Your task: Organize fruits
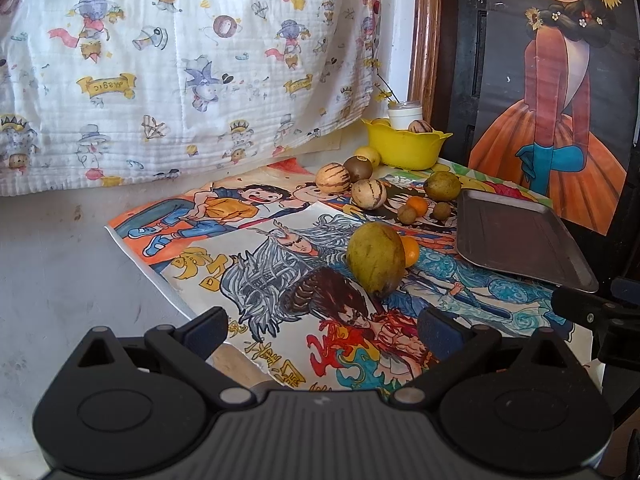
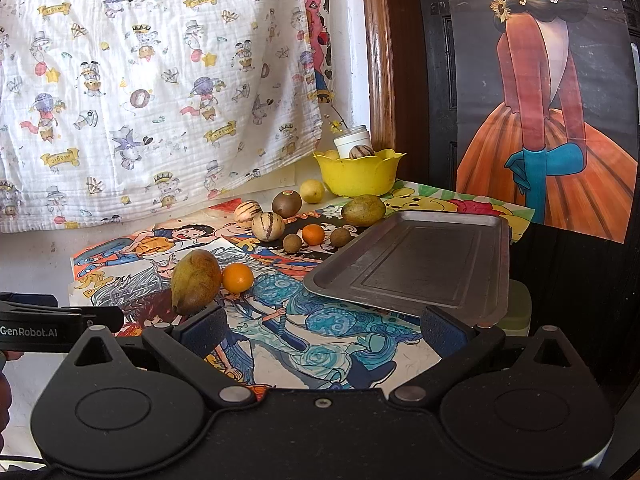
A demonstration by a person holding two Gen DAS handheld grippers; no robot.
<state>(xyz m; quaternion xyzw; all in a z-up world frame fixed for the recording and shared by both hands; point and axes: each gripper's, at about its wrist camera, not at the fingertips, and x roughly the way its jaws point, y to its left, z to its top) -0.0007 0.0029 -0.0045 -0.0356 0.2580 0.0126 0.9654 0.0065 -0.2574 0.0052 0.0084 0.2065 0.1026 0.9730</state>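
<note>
Both grippers, left (image 1: 324, 330) and right (image 2: 324, 330), gape wide, seemingly holding nothing.

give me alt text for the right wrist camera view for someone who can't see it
The open right gripper hovers over a table covered in cartoon drawings, facing an empty metal tray. To its left lie loose fruits, nearest a green mango touching an orange, with a yellow bowl behind.

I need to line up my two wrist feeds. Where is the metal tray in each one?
Left wrist: the metal tray sits at the right edge, right of the big green mango.
Right wrist: the metal tray lies right of centre, just beyond the right gripper.
Shared landmark: the yellow bowl stands behind the tray in both.
</note>
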